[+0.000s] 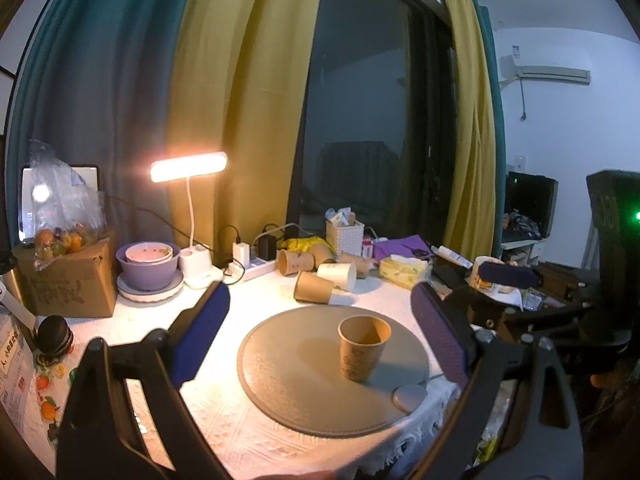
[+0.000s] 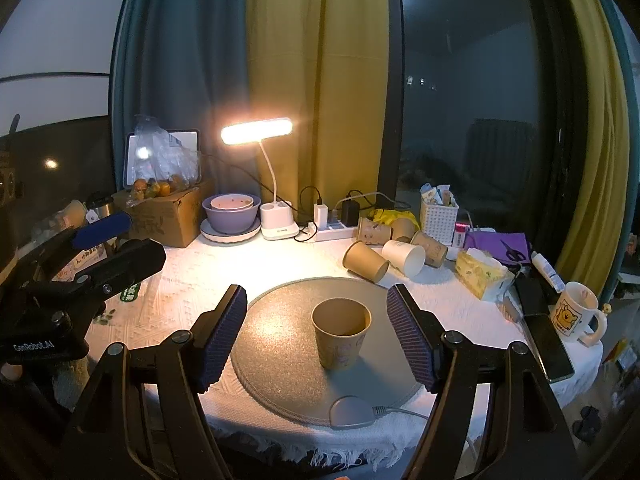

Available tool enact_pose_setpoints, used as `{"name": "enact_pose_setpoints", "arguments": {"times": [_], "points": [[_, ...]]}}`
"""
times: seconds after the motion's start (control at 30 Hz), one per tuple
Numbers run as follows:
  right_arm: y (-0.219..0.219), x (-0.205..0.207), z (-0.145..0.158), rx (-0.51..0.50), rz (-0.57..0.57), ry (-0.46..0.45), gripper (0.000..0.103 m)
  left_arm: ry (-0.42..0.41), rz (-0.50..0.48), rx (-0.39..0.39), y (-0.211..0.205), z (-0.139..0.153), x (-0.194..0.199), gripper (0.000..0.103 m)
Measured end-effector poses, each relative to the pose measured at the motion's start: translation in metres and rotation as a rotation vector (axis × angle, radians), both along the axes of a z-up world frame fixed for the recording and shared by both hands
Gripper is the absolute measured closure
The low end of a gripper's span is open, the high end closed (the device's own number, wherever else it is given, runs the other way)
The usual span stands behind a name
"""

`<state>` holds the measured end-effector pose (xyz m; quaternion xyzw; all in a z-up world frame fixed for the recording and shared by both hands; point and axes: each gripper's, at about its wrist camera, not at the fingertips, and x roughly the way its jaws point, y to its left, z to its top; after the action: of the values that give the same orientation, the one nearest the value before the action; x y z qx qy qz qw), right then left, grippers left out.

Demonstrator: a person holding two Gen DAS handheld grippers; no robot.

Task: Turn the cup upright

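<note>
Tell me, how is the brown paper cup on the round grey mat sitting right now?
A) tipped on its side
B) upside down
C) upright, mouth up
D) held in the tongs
C: the brown paper cup stands on the round grey mat with its open mouth up, untouched by either tongs.

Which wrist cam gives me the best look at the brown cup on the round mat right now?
The right wrist view: the brown cup stands upright, centred between the open fingers, mouth facing the lens. The left wrist view also shows the whole cup upright on the round mat, but off toward its right finger.
</note>
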<state>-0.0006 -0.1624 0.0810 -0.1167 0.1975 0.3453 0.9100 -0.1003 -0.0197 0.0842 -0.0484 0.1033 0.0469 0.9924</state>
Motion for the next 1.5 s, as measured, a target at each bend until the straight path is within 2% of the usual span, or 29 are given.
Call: {"name": "enact_pose_setpoints", "arguments": {"times": [1.5], "points": [[0.0001, -0.0006, -0.0032, -0.005, -0.005, 0.012, 0.028, 0.015, 0.006, -0.021, -0.0011, -0.0021, 0.0023, 0.01]]}}
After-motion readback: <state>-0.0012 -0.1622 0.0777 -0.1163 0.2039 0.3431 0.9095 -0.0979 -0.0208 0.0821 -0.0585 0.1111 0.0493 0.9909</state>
